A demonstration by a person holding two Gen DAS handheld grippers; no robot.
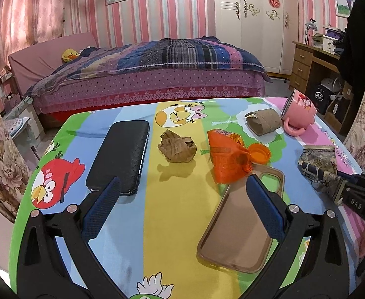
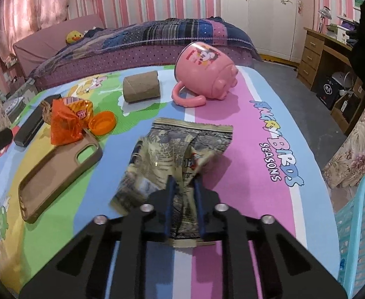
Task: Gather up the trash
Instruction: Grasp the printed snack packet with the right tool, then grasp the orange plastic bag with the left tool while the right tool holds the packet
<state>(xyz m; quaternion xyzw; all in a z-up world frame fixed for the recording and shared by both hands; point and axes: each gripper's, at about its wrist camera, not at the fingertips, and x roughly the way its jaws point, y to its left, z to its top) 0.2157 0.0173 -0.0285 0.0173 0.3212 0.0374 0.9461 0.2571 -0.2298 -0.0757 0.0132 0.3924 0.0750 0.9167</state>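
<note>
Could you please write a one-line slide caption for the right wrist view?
Right gripper shut on a crumpled snack wrapper on the cartoon tablecloth, beside a blue basket.

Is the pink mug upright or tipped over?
Tipped over. The pink mug lies on its side on the table, handle resting on the cloth, bottom facing the right wrist camera.

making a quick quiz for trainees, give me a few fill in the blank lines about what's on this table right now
1. The right tool is shut on a crumpled ____.
2. The pink mug lies on its ____.
3. The orange bottle cap sits beside the orange ____.
4. The left tool is ____, holding nothing, above the phone case.

Missing words: snack wrapper; side; plastic wrapper; open
</note>
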